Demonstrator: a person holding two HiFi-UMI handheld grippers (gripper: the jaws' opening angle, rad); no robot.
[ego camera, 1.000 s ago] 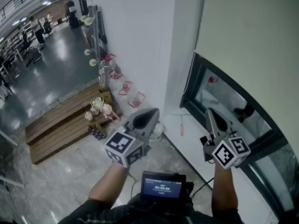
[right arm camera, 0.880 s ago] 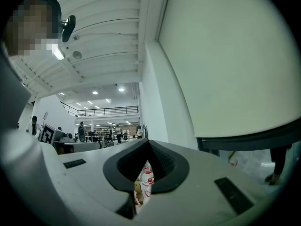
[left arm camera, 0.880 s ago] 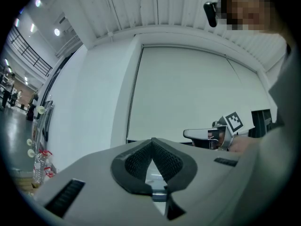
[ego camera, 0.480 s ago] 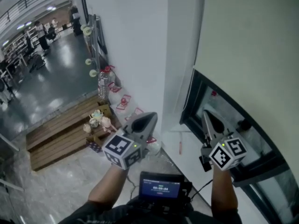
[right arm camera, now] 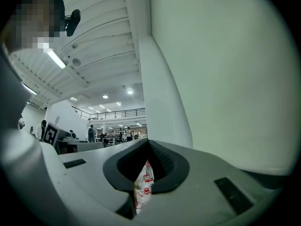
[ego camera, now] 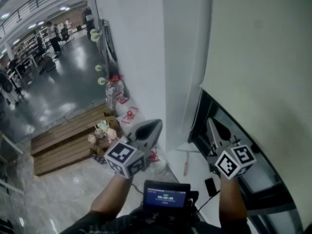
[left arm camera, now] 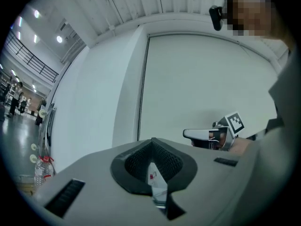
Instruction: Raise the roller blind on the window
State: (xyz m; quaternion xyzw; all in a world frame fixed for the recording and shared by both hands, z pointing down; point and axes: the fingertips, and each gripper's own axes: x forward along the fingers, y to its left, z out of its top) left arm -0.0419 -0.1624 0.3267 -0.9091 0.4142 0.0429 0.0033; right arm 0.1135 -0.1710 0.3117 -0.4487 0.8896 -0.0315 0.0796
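**Head view:** Both grippers are held out toward the window, and neither touches anything. The blind hangs ahead of and above the right gripper. It covers most of the glass, and only a dark strip shows under its bottom edge, just beyond those jaws. The left gripper points at the white wall, to the left of the frame. I judge this to be the approach, with the blind not yet raised. The next move calls for one pair of jaws to open, close on the blind's cord and pull.

**Left gripper view:** The jaws are clenched to a bare sliver with nothing between them. A thin cord runs down along the blind's left edge, ahead of the jaws and a little to their left, well apart from them. The blind fills the space beyond and to the right.

**Right gripper view:** These jaws are also pressed nearly together and hold nothing; only floor clutter shows through the slit. The blind rises to the right of and above the jaws, untouched.
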